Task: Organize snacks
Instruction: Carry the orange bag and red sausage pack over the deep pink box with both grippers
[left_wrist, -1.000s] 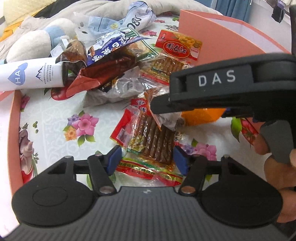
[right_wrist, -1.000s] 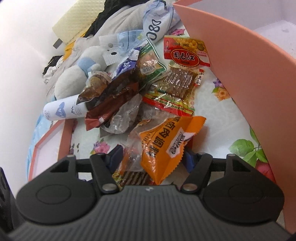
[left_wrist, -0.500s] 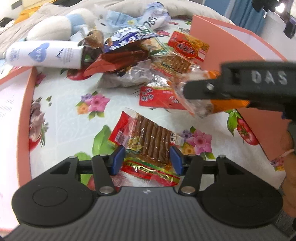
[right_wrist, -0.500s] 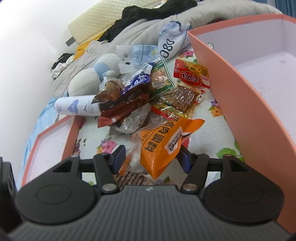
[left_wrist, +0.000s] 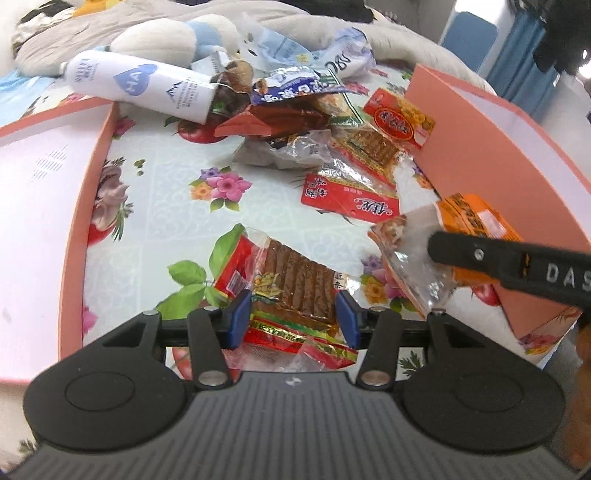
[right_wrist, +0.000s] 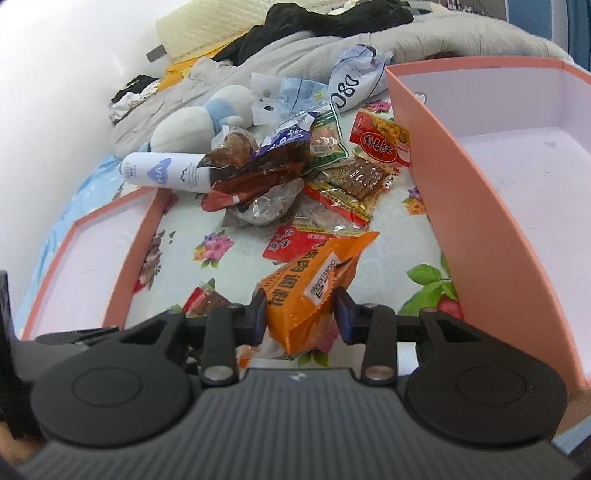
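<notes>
My left gripper (left_wrist: 293, 323) is shut on a clear-and-red packet of brown snack sticks (left_wrist: 295, 280) and holds it above the flowered tablecloth. My right gripper (right_wrist: 299, 315) is shut on an orange snack packet (right_wrist: 314, 288), lifted next to the pink box (right_wrist: 480, 236) on the right. The right gripper also shows in the left wrist view (left_wrist: 517, 262), with the orange packet (left_wrist: 472, 225) and a clear wrapper hanging from it. A heap of loose snack packets (right_wrist: 295, 173) lies at the far middle of the table.
A pink box lid (left_wrist: 40, 192) lies flat on the left. A white tube bottle (left_wrist: 140, 86) and a plush toy (left_wrist: 173, 37) lie behind the heap. A red flat packet (left_wrist: 347, 195) lies alone mid-table. Bedding lies beyond.
Both grippers have lifted and drawn back from the heap with their packets. The right gripper has shifted right toward the pink box; the red flat packet beneath is now uncovered.
</notes>
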